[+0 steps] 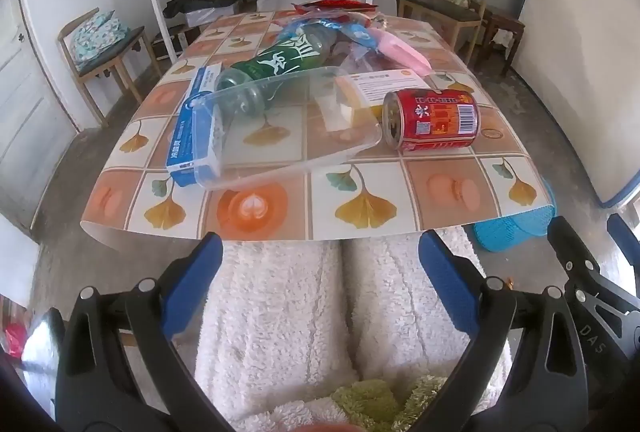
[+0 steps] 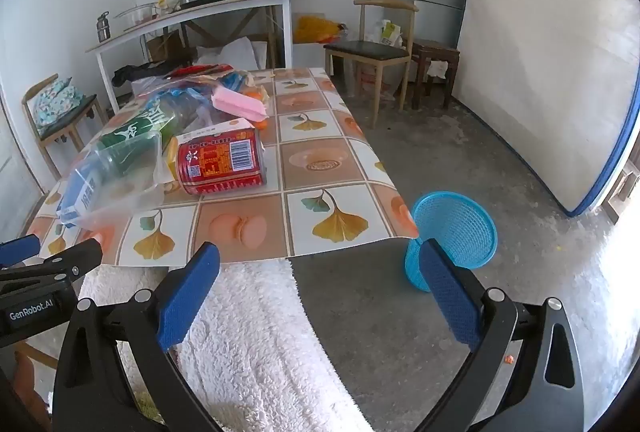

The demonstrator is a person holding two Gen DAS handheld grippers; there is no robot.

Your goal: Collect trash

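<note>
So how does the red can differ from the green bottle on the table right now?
The red can is short, opaque and printed with a barcode; the green bottle is longer, see-through plastic with a green label. The can lies in the open nearer the table edge; the bottle lies farther back, partly behind a clear plastic tub. Both lie on their sides, untouched.
</note>
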